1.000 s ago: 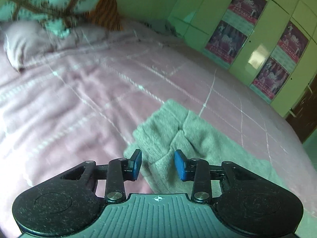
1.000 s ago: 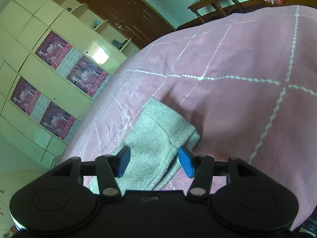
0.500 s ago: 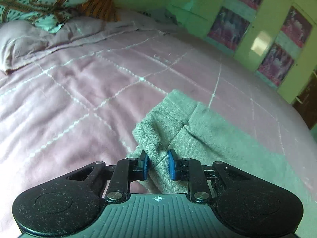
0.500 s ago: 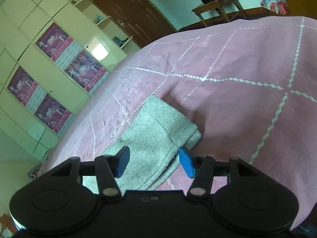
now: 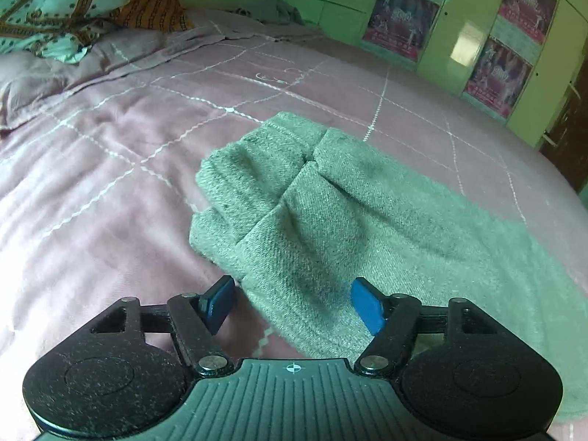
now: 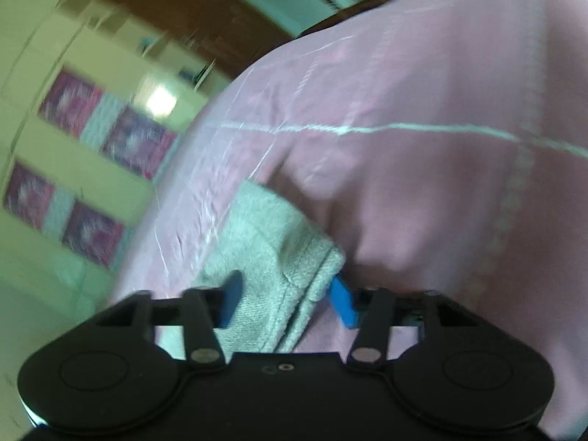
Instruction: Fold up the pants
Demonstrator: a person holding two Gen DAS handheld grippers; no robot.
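Since half a second earlier, the left gripper (image 5: 292, 303) jaws have been spread off the grey woven pants (image 5: 330, 213) on the pink quilted bed (image 5: 110, 169), while the right gripper (image 6: 284, 303) jaws, just closing, are not yet seen pinching the hem, so the folding grasp seems underway and a firm pinch is needed next.

Bed cover (image 5: 110, 169): pink quilt, white stitched grid
Pillows (image 5: 73, 3): patterned teal and orange, at the far end
Wardrobe (image 5: 474, 7): pale green doors with pink posters (image 5: 402, 18)
Door (image 6: 191, 11): brown wood, blurred
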